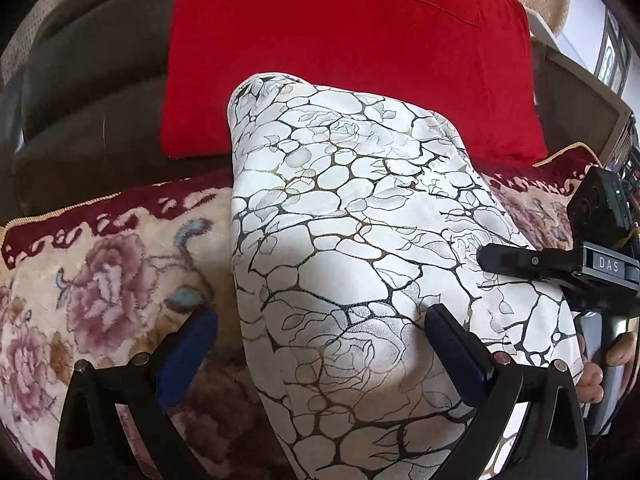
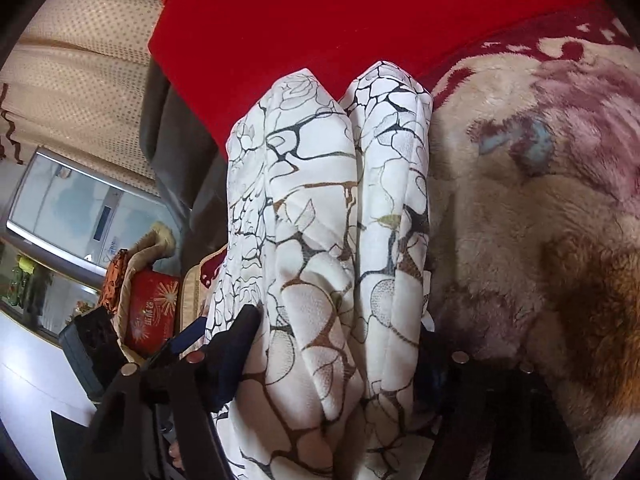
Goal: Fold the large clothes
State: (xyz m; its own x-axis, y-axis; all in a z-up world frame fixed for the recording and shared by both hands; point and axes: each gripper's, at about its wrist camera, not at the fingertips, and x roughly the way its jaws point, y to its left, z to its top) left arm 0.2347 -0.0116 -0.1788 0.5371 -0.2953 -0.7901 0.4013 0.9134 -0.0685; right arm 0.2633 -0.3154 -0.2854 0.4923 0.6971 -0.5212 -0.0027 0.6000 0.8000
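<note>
- Plush floral blanket covers the seat, and it serves as the landmark for everything else; a red cushion stands behind it against the grey sofa back.
- On that blanket lies the task's thing, a white garment with a black crackle print, already bunched into a thick, padded bundle whose far end reaches the foot of the red cushion.
- From the right wrist view the garment shows as two fat rolled lobes side by side, its long axis running from the cushion straight back toward the cameras.
- Left tongs stand wide: one finger is over the floral blanket beside the bundle, the other rests against or just above the cloth, so the garment's near edge sits between them without being pinched.
- Right tongs also stand wide and straddle the near end of the bundle; the left finger touches the cloth, the right one is dark and partly hidden, so firm pressing cannot be confirmed.
- In the left wrist view the right tongs lie across the garment's right side, with a person's hand on the handle.
- Judged from this, both tongs are at the bundle's near end, the right one more squarely along its axis, so the coming move likely turns on gripping that end and working along its length toward the cushion.
- Beyond the blanket's edge, to the left in the right wrist view, a red box sits among clutter.
</note>
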